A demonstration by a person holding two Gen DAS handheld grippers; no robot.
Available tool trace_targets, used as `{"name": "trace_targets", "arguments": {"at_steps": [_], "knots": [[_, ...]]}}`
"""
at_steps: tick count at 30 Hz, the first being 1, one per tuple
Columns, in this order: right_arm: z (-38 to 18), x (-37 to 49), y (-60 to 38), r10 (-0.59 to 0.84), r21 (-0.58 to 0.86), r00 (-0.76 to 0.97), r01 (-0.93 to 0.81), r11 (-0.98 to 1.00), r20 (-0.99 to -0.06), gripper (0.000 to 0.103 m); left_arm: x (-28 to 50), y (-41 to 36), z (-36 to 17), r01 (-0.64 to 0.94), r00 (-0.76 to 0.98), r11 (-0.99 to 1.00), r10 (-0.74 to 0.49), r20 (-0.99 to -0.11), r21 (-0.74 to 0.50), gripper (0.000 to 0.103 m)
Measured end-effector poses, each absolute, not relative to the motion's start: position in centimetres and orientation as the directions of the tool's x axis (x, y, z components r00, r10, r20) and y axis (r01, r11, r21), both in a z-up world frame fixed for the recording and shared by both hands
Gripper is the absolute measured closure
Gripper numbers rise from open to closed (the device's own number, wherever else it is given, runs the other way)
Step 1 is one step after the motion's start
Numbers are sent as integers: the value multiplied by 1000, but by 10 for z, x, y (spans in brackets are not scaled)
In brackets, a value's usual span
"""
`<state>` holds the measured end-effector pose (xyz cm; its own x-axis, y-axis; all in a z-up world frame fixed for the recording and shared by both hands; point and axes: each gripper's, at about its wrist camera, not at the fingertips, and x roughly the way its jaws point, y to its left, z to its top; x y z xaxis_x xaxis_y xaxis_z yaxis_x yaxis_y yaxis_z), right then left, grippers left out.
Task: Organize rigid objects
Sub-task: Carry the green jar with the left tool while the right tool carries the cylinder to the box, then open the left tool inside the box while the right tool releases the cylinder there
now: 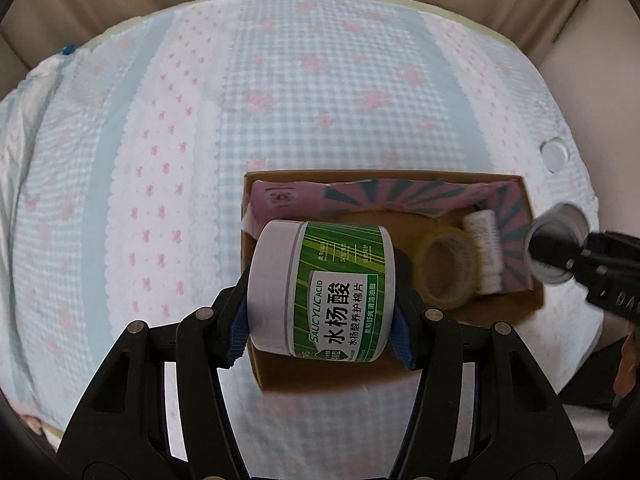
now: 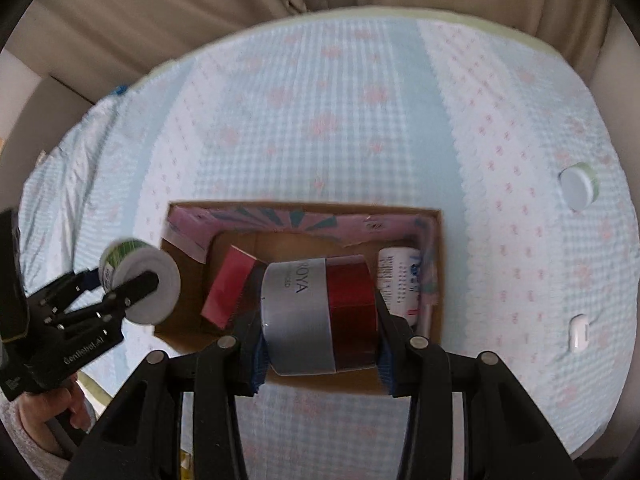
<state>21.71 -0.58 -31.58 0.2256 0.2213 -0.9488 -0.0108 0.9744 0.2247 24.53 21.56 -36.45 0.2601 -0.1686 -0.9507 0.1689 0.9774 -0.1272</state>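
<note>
A green-labelled white jar (image 1: 320,292) marked "SALICYLIC ACID" is clamped in the left gripper (image 1: 322,322) above the cardboard box (image 1: 532,300). A silver-and-red jar (image 2: 320,316) reading "ROYA" is clamped in the right gripper (image 2: 320,346) over the same box on the bed (image 2: 320,120).

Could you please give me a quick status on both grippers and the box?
Left gripper shut on green jar. Right gripper shut on red jar. Both over cardboard box; tape roll inside.
</note>
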Motion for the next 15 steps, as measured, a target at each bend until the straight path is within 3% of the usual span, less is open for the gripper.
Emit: {"name": "trace_targets", "arguments": {"at_steps": [5,15], "knots": [[-365,229,15,200,197,153,-35,980,-968,63,254,226,-398,103,236,981,-182,-955,-162,49],[-411,243,29,151,151,76,-5,988,-986,63,261,215,-416,188,195,977,-138,-971,-101,49]]}}
